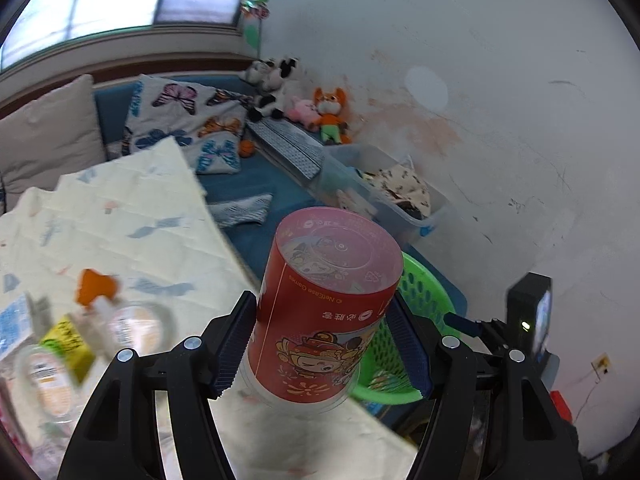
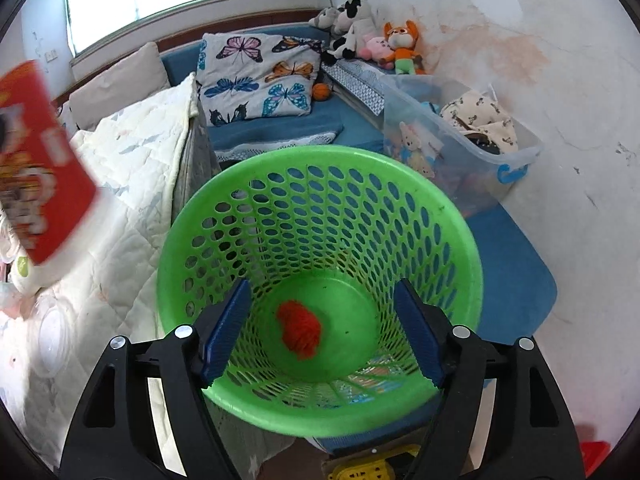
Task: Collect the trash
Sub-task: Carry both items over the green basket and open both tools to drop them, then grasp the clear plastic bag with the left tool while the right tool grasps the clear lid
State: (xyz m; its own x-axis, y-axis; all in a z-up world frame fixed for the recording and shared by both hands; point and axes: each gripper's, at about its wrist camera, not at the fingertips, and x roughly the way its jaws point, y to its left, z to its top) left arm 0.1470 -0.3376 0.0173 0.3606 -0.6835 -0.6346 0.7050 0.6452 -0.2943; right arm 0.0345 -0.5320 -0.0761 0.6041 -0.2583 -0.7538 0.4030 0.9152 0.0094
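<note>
Green basket (image 2: 400, 208) holds a red crumpled scrap (image 2: 300, 330)

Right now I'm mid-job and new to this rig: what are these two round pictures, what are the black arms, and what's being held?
Each picture comes from a camera on a handheld two-finger gripper, looking along its blue-padded fingers. In the left wrist view, the left gripper is shut on a red cartoon-printed cup above a quilted bed cover with scattered wrappers. In the right wrist view, the right gripper is open and empty above a green mesh basket with a red crumpled scrap inside. The cup shows blurred at that view's left edge.
</note>
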